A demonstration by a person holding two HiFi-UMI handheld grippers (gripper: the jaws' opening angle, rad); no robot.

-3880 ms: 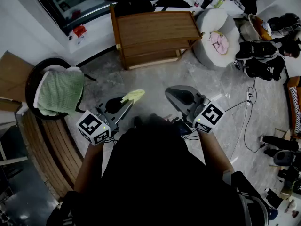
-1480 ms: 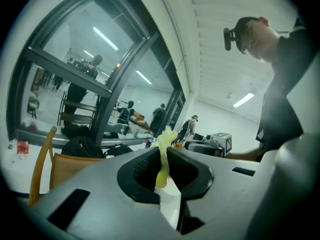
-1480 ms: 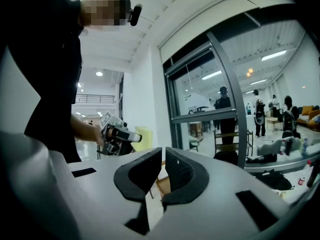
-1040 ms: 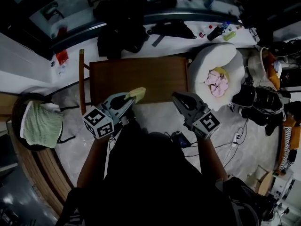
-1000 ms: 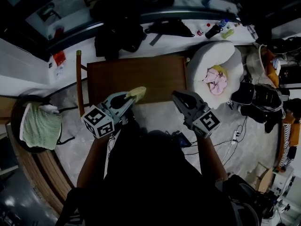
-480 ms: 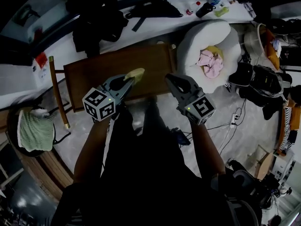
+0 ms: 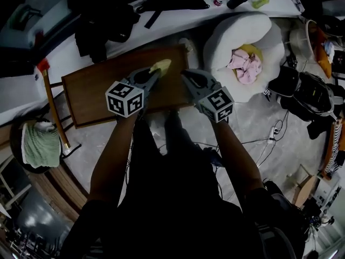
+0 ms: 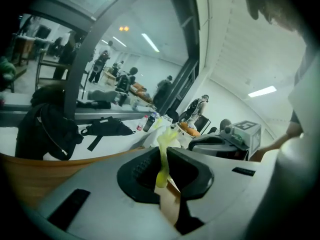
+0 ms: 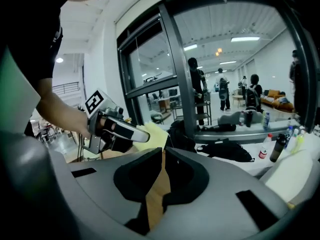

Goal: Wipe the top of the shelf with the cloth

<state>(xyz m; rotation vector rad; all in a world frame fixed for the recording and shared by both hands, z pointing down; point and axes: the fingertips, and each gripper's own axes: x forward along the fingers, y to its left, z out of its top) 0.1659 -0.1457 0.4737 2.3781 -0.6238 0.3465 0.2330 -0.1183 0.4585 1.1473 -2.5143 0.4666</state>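
While the left gripper [image 7: 153, 73] pinches the cloth [image 7: 161, 65] over the shelf [image 7: 89, 93], the right gripper [image 7: 187, 75] hovers beside it, jaws pressed together, empty.

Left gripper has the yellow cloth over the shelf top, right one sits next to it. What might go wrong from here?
1. The left gripper pinches the yellow cloth by one end, most of it sticking out past the tips; dragging on the shelf top might pull it free.
2. The right gripper, shut and empty, hangs close beside the left; sideways strokes could knock them together.
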